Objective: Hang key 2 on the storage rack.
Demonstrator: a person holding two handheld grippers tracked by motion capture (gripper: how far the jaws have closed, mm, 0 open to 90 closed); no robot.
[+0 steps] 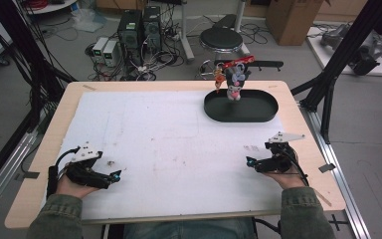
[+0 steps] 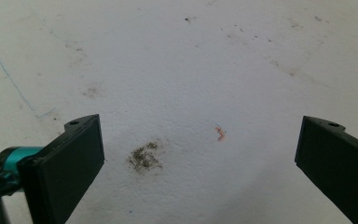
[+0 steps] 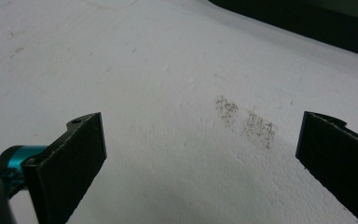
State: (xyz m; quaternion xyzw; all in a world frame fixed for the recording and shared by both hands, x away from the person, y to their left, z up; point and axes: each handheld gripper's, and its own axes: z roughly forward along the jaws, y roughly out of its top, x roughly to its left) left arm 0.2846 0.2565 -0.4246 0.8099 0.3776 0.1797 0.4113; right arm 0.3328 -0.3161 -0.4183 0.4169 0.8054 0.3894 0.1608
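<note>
The right claw [image 3: 200,154], jaws spread wide, hangs over the white surface [image 3: 158,70] near two dark smudges [image 3: 247,121].

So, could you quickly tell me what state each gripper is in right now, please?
Left gripper: open, jaws wide apart, holding nothing, over the white foam table cover.
Right gripper: open, jaws wide apart, holding nothing.

Grey floor [image 1: 373,149] runs all round the wooden surface [image 1: 49,149]. Beyond its far edge sit computer towers [image 1: 139,27] in tangled cables, a black stool [image 1: 221,39] and a cardboard box [image 1: 291,15].
</note>
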